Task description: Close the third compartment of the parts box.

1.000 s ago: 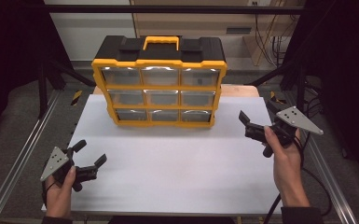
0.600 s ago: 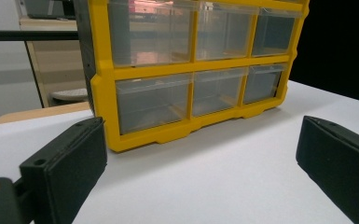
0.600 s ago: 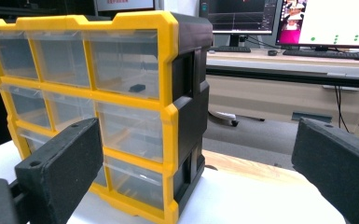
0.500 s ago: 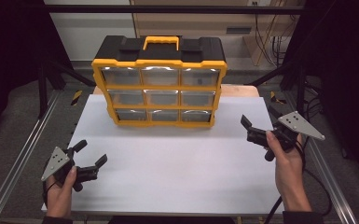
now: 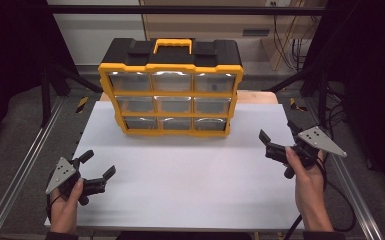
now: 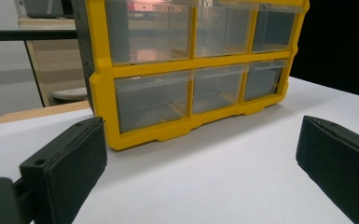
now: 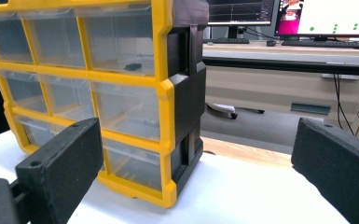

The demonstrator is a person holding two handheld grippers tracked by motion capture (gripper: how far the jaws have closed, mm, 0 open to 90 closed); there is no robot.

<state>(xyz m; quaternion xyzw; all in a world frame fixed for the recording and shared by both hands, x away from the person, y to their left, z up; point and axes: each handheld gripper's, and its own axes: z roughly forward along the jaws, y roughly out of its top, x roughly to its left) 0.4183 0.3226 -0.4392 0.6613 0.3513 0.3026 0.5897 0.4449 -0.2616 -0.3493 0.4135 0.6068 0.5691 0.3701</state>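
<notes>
Yellow-framed black plastic organiser (image 5: 171, 89) with nine clear drawers, upright at the white table's (image 5: 190, 185) far middle, all drawers shut. Approach step, by judgement: left gripper (image 5: 96, 170) near-left, right gripper (image 5: 276, 137) at right, both spread wide, empty, well apart from it. Next: closing in on a drawer front.

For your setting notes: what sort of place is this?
Probably a lab or office workroom: computer monitors on a desk behind, a metal-framed white table, and a yellow drawer organizer.
</notes>
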